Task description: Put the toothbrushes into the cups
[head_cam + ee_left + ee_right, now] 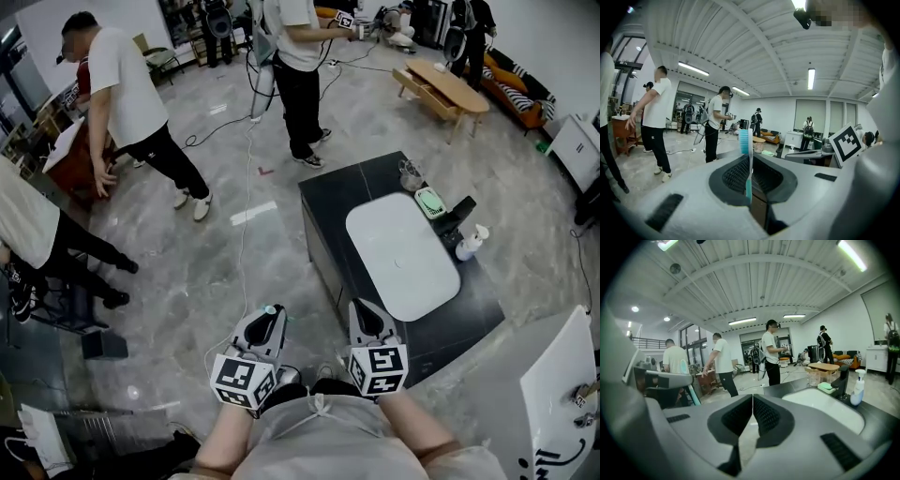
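here left gripper (749, 180) jaws clamp teal toothbrush (746, 143) upright; right gripper (752, 420) jaws closed together, empty.

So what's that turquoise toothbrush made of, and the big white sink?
The turquoise toothbrush, pinched in the left gripper, looks like smooth plastic: one moulded colour. The white rounded sink looks like glazed ceramic or resin, smooth and evenly pale.

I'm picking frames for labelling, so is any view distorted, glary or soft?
Head view: evenly lit, edges bent by the wide lens, light glinting off the glossy floor. Left gripper view: strong fisheye, black corners, toothbrush in the jaws sharp. Right gripper view: same fisheye, strip light glaring at top right, closed jaws in focus.
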{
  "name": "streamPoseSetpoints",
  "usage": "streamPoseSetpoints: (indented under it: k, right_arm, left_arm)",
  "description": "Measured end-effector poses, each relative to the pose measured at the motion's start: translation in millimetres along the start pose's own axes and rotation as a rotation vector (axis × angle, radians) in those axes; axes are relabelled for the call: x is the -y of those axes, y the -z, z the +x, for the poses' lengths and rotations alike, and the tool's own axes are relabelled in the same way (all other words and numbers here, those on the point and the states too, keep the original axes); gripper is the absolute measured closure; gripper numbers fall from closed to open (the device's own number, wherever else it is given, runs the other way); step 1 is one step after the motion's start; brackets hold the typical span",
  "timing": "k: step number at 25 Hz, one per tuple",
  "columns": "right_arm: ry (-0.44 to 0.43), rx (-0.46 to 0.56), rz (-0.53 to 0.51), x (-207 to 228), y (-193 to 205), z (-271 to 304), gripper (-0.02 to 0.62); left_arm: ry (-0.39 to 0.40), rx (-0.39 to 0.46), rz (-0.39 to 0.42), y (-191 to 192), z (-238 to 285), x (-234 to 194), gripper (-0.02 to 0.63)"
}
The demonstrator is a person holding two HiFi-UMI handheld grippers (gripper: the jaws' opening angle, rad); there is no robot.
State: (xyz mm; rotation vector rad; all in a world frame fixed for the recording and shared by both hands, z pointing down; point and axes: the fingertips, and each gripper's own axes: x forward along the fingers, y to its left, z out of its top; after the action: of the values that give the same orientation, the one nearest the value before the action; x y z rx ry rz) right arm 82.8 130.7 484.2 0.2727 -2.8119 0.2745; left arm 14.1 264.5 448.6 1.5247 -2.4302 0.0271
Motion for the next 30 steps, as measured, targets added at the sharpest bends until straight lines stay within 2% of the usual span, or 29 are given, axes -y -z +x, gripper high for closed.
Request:
streamPoseSetpoints:
  k: [7, 12, 21, 30]
  right_arm:
    - [0.068, -0.007, 0.050, 34, -10, 30, 0.568]
    - [0.158, -0.005, 0.060, 76, -20, 52, 0.568]
    - [0.416, 0.015, 0.155, 162, -37, 98, 0.568]
    - [0.654, 0.037, 0.277, 215, -62, 150, 0.568]
  left_arm:
    - [0.099, -0.025, 0.024, -20, 65, -7, 0.571]
    - [0.222, -0.031, 0.036, -35, 134, 3, 0.571]
    - [0.481, -0.075, 0.091, -58, 267, 5, 0.571]
    - [0.723, -0.145, 0.146, -88, 384, -2, 0.571]
